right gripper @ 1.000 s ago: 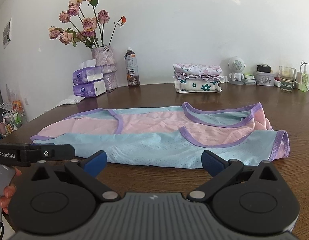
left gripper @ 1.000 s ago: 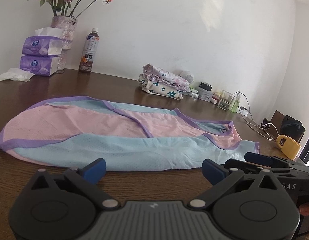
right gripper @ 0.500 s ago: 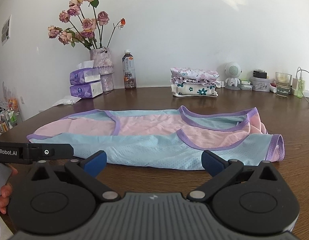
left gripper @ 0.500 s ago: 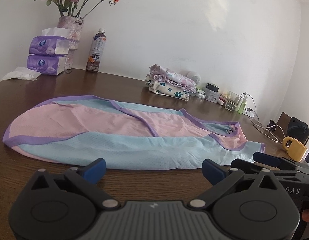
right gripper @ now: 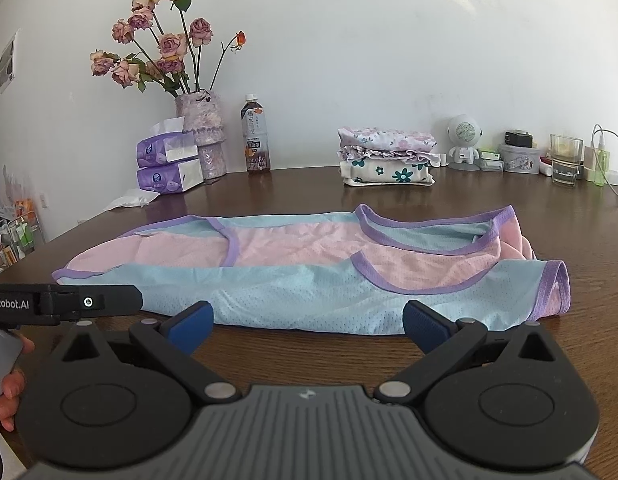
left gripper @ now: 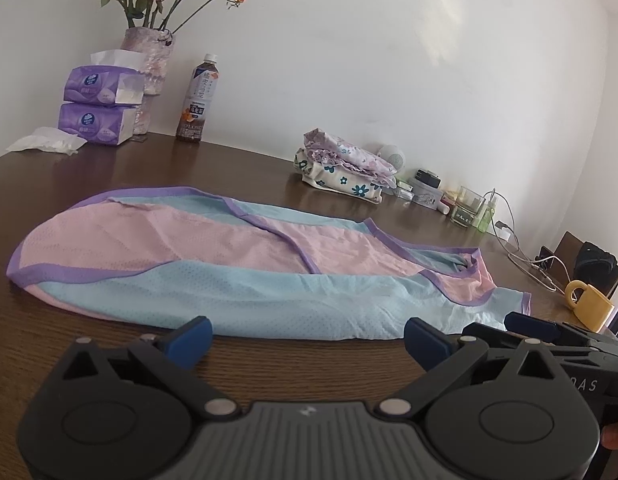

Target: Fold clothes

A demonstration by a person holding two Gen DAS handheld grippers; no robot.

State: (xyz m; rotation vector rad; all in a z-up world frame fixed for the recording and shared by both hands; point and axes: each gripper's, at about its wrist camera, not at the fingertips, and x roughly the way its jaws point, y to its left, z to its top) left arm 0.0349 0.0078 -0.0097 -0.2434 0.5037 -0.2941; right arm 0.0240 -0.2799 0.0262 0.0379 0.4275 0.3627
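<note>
— Left wrist view: we are holding the left gripper [left gripper: 307,338] with fingers spread wide and empty, and the pink and blue garment [left gripper: 245,268] is lying flat on the table [left gripper: 49,344] just ahead of the fingertips.

— We are seeing the same from the right gripper [right gripper: 307,326], fingers apart. We are judging the mesh light, limp and prone to sagging, so we are aiming for the purple-trimmed hem [right gripper: 551,288] beyond the right fingertip.
</note>
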